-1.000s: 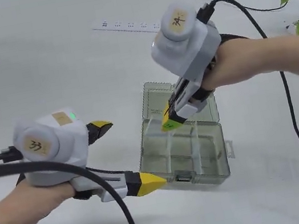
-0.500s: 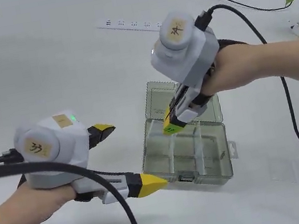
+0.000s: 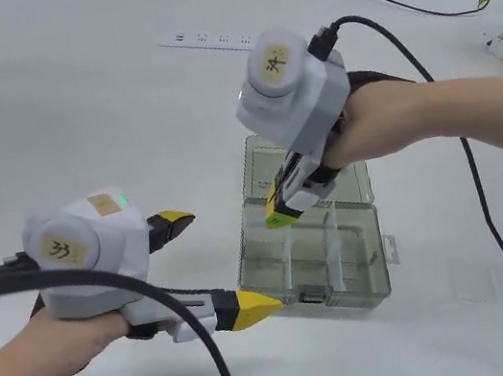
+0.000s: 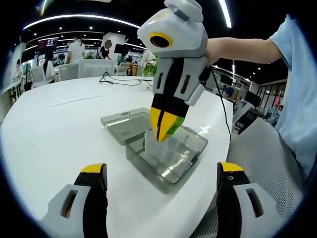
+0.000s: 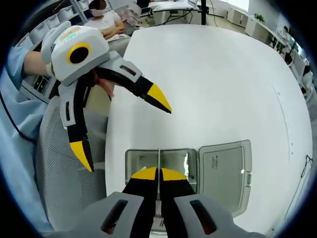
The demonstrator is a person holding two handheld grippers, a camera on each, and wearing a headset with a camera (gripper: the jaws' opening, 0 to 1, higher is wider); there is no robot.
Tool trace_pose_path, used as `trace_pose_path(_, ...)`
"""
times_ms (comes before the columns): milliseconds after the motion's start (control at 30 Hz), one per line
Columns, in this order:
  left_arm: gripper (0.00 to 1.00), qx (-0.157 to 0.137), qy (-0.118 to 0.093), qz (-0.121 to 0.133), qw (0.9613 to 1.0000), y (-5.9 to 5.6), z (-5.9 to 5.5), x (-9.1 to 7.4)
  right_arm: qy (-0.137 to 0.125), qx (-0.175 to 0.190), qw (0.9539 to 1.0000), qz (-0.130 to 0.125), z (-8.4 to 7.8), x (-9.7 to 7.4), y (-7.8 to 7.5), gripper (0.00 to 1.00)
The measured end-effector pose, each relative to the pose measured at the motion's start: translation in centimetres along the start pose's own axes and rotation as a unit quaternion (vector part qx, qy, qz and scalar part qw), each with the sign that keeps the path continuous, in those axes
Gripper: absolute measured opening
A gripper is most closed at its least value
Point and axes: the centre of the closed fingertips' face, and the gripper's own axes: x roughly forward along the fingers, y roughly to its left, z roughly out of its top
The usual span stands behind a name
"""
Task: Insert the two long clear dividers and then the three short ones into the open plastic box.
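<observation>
Open-plan office: white desks (image 4: 91, 68), ceiling strip lights (image 4: 74, 21), ppl (image 4: 77, 49) in bkgd.

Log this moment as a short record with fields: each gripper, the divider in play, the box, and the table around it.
left gripper: open, holding nothing, beside the box's near left corner
right gripper: shut on a divider, tips pointing down over the box
divider: clear, thin, seen edge-on between the tips
box: open; clear strips seem to stand inside
lid: lying flat behind the box
table: white, with a power strip at the far side
</observation>
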Motion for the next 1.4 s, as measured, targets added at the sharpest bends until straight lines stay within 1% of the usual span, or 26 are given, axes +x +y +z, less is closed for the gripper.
trace_pose_path(233, 0.93, -0.001, -0.002, 0.000, 1.0000, 0.1, 0.2, 0.1, 0.002, -0.006, 1.0000, -0.006, -0.1, 0.2, 0.0, 0.01)
trace_pose_path(433, 0.93, -0.001, -0.003, 0.001, 1.0000, 0.2, 0.2, 0.0, 0.003, -0.011, 0.9999, -0.011, -0.3, 0.9, -0.1, 0.01)
trace_pose_path(667, 0.92, -0.004, -0.002, 0.002, 1.0000, 0.2, 0.1, 0.0, -0.004, -0.002, 0.9999, -0.015, -0.6, 1.6, -0.3, 0.01)
trace_pose_path(800, 0.92, -0.005, 0.000, 0.001, 1.0000, 0.1, -0.1, 0.0, -0.003, 0.002, 0.9999, -0.015, -0.7, 2.0, -0.3, 0.01)
trace_pose_path(1133, 0.92, -0.004, -0.001, 0.000, 1.0000, 0.0, 0.1, 0.2, 0.006, -0.001, 0.9998, -0.019, -1.3, 3.4, -0.7, 0.01)
trace_pose_path(1400, 0.91, -0.002, 0.000, -0.001, 1.0000, -0.1, 0.1, 0.2, 0.020, -0.008, 0.9995, -0.024, -1.6, 4.3, -0.8, 0.01)
